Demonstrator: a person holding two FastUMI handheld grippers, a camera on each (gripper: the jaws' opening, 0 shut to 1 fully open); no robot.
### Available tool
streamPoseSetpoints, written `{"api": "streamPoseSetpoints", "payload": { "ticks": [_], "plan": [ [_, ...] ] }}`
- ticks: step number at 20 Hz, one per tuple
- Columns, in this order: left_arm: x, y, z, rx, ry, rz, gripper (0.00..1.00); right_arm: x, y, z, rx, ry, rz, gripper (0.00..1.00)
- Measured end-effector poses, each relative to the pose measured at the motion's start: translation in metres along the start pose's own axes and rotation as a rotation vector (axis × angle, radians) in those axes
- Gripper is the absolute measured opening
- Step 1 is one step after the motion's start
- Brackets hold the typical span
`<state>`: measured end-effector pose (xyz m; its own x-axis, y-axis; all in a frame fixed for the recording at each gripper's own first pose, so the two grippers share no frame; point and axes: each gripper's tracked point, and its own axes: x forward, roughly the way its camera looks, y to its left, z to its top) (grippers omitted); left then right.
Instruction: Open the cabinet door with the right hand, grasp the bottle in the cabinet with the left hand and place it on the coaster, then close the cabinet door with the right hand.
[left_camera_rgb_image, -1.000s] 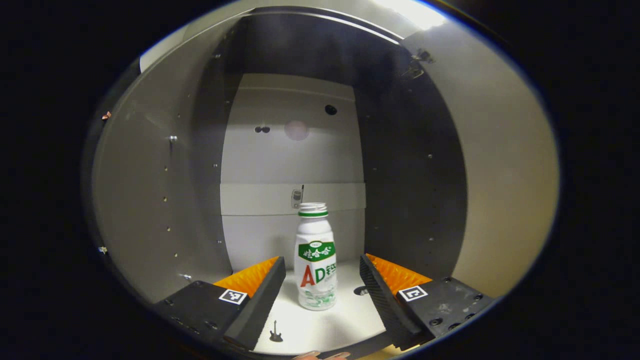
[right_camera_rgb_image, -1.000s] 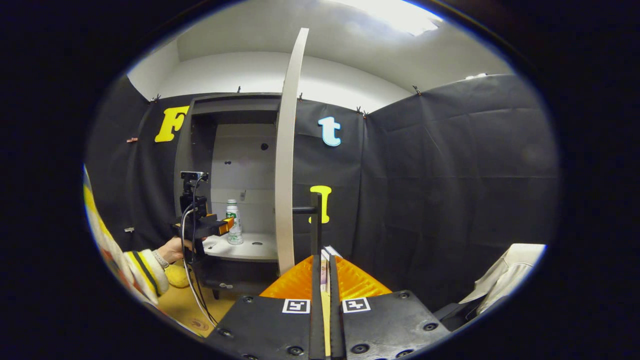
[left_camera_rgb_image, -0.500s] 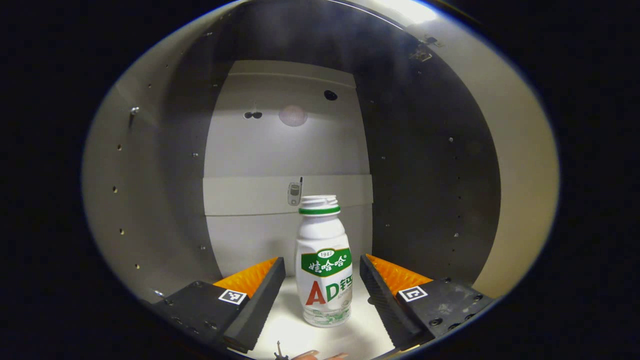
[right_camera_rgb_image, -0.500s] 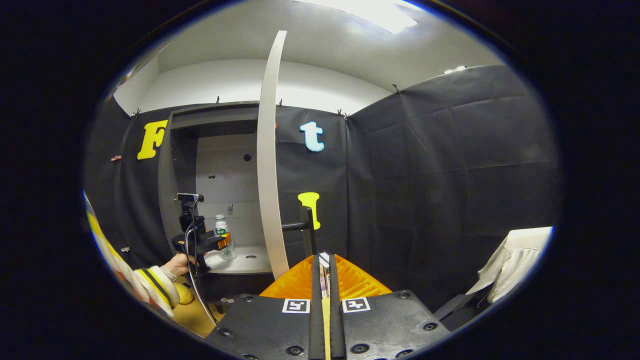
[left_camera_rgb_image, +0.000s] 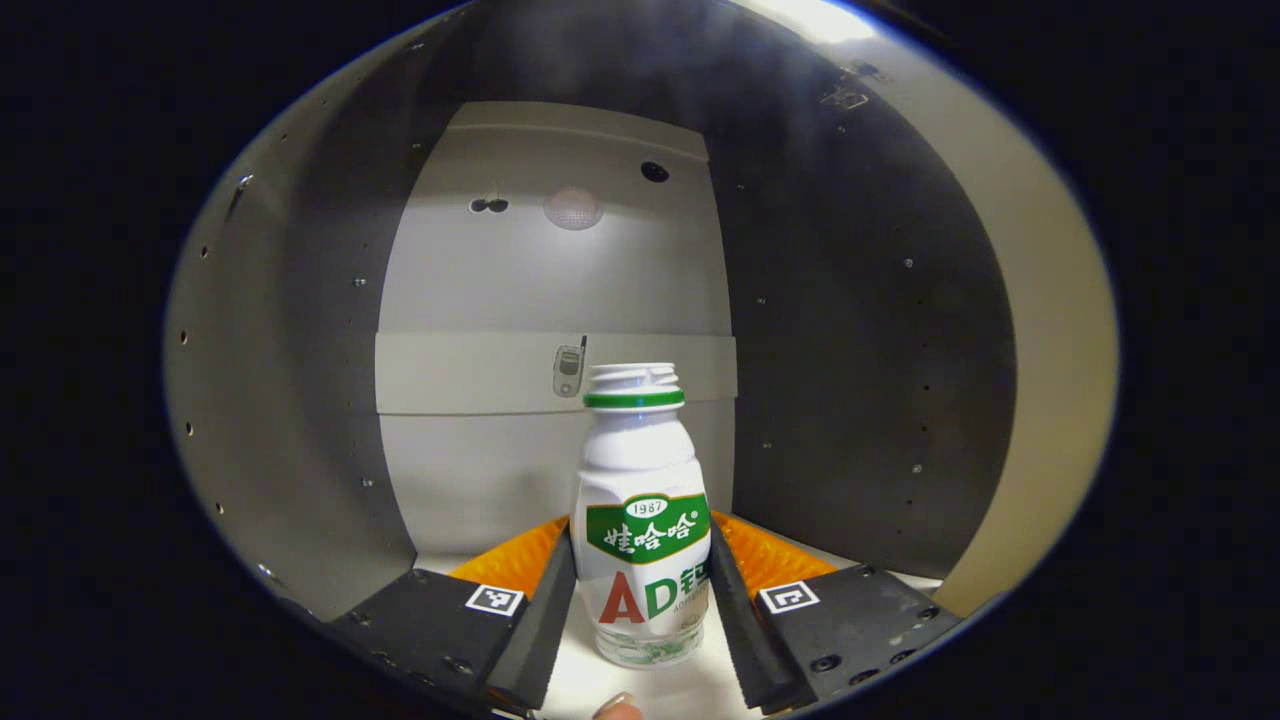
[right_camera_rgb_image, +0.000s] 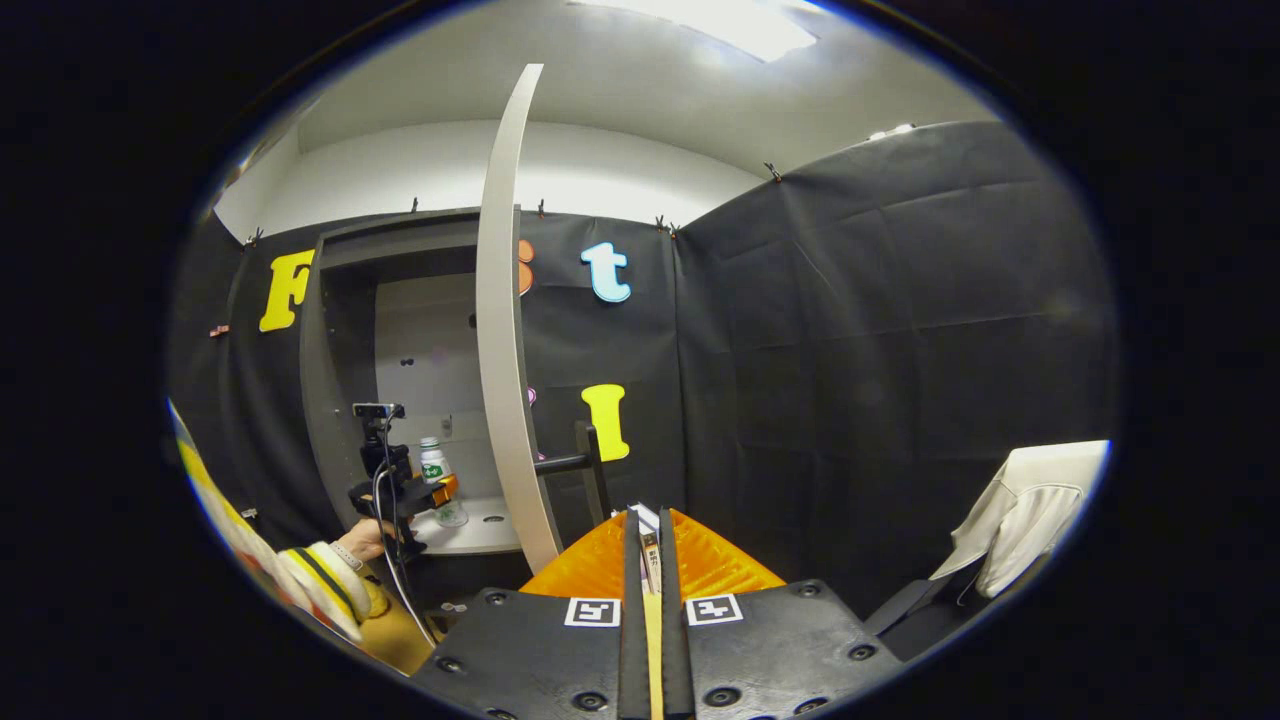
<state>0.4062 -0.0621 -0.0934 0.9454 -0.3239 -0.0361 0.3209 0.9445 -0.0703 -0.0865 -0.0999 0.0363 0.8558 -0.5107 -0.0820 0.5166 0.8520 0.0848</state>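
Two fingers of the left hand-held gripper (left_camera_rgb_image: 640, 600) flanked the bottle (left_camera_rgb_image: 642, 520) inside the cabinet (left_camera_rgb_image: 300, 420), each finger lying against the bottle's side, so the gripper was clenched on it. The bottle stood upright on the cabinet's pale shelf (left_camera_rgb_image: 650, 690), its green-ringed neck uncapped, with the back panel (left_camera_rgb_image: 500, 280) behind it and a dark side wall (left_camera_rgb_image: 850, 350) to its right. A fingertip (left_camera_rgb_image: 615, 708) showed at the lower edge between the fingers.

In the right gripper view, a hand (right_camera_rgb_image: 365, 540) in a striped sleeve (right_camera_rgb_image: 310, 580) held the left gripper at the cabinet's opening, at the bottle (right_camera_rgb_image: 436, 475). Just to the right, the door (right_camera_rgb_image: 500, 330) stood open, edge-on to the camera, with its dark handle (right_camera_rgb_image: 580, 462) projecting toward the right. The right hand-held gripper (right_camera_rgb_image: 650, 560) sat clear of the handle with its fingers pressed together on nothing. A pale cloth (right_camera_rgb_image: 1030, 520) lay at far right.
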Motion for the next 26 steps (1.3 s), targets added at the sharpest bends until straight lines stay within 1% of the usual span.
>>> {"api": "streamPoseSetpoints", "payload": {
  "ticks": [3, 6, 11, 13, 14, 16, 21, 23, 25, 26],
  "plan": [
    [-0.008, 0.001, 0.014, 0.013, -0.025, -0.013, 0.71, -0.003, 0.0, -0.001, -0.008, -0.007, 0.0, 0.1],
    [-0.035, -0.004, 0.033, 0.023, -0.06, -0.028, 0.71, -0.014, 0.005, -0.001, -0.026, -0.013, 0.015, 0.1],
    [-0.069, -0.011, 0.049, 0.017, -0.074, -0.072, 0.7, -0.036, 0.025, 0.001, -0.047, -0.018, 0.08, 0.09],
    [-0.084, -0.013, 0.051, 0.019, -0.078, -0.076, 0.7, -0.045, 0.035, -0.001, -0.06, -0.015, 0.119, 0.09],
    [-0.095, -0.014, 0.052, 0.024, -0.081, -0.075, 0.7, -0.049, 0.042, 0.0, -0.065, -0.015, 0.149, 0.1],
    [-0.118, -0.018, 0.054, 0.03, -0.085, -0.066, 0.71, -0.056, 0.063, -0.001, -0.063, -0.009, 0.239, 0.09],
    [-0.188, -0.012, 0.043, 0.038, -0.076, 0.0, 0.71, -0.051, 0.113, -0.006, -0.046, 0.009, 0.468, 0.09],
    [-0.216, 0.002, 0.031, 0.054, -0.058, 0.052, 0.71, -0.055, 0.145, -0.003, -0.019, 0.012, 0.588, 0.09],
    [-0.243, 0.022, 0.017, 0.069, -0.032, 0.121, 0.71, -0.057, 0.166, -0.008, -0.021, 0.023, 0.687, 0.1],
    [-0.259, 0.033, 0.007, 0.07, -0.017, 0.152, 0.71, -0.057, 0.174, -0.011, -0.035, 0.023, 0.719, 0.09]
  ]
}}
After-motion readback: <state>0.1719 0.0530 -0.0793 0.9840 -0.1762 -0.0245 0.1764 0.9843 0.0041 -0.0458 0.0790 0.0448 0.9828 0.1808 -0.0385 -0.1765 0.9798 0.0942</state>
